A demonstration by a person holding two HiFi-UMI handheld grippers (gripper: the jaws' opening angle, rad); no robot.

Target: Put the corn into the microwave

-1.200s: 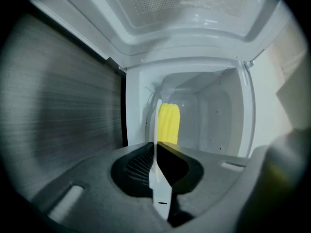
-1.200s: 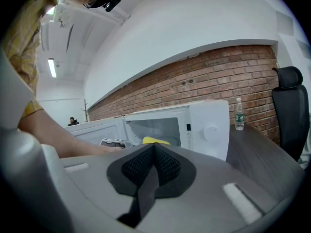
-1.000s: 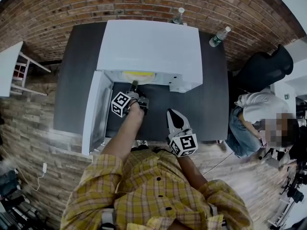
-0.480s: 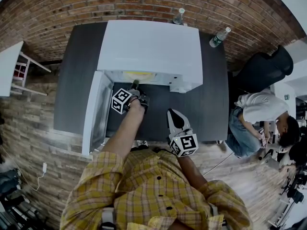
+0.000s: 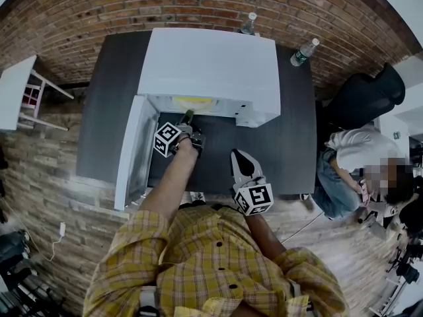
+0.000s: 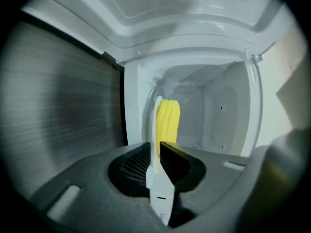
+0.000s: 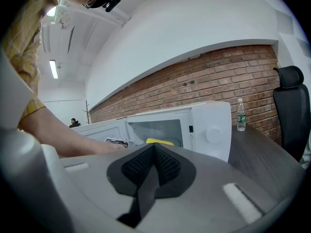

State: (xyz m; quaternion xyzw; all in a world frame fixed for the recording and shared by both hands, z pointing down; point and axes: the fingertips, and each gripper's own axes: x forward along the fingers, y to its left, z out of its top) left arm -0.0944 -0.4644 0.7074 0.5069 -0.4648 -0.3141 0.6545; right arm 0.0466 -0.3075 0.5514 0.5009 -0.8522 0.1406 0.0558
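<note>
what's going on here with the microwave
A person is working with a claw in each hand. The left claw is shut on the yellow corn and has it inside the open microwave, whose door is swung out to the left. The right claw is shut and empty, over the near edge of the dark table.

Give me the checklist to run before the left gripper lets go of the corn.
1. Microwave door swung fully open: ok.
2. Corn clamped between the left gripper's jaws: ok.
3. Corn past the door frame, inside the microwave cavity: ok. The right gripper view also shows yellow inside the opening.
4. Corn touching the cavity floor, so that release means no drop: cannot tell.
5. Right gripper shut on nothing and held back from the opening: ok.
</note>
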